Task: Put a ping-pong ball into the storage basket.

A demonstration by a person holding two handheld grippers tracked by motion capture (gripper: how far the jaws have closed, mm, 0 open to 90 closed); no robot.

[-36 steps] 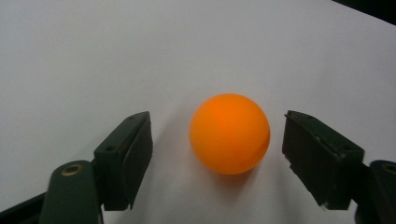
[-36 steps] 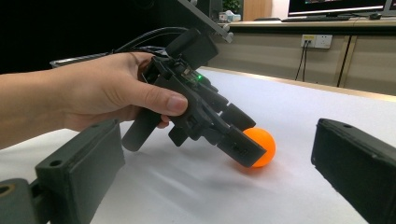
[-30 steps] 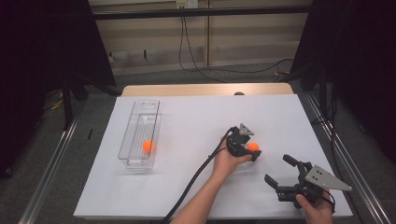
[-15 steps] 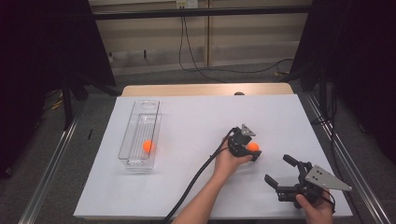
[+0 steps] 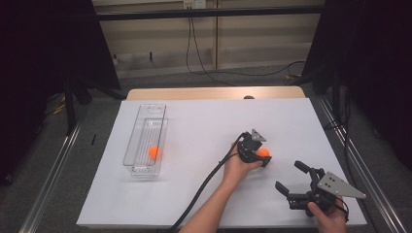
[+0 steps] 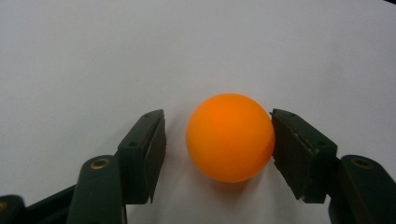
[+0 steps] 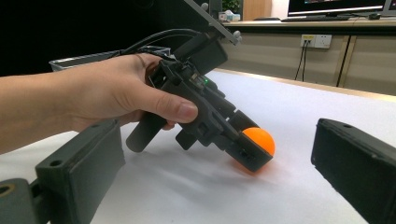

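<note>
An orange ball (image 6: pixel 229 137) lies on the white table sheet (image 5: pixel 204 126), right of the middle. My left gripper (image 5: pixel 260 156) points down at it with the ball (image 5: pixel 264 152) between its jaws, which have just been closing. One pad (image 6: pixel 289 149) touches the ball, while the other pad (image 6: pixel 152 154) stands a small gap off it. In the right gripper view, the left gripper (image 7: pixel 250 156) shows side-on around the ball (image 7: pixel 260 139). My right gripper (image 5: pixel 290 175) rests open near the front right corner, nothing between its fingers.
A clear plastic tray (image 5: pixel 130 145) stands lengthwise at the left of the sheet, with a second orange ball (image 5: pixel 154 152) inside. The left gripper's black cable (image 5: pixel 204 184) trails back to the front edge. A wooden table edge (image 5: pixel 214 92) runs along the far side.
</note>
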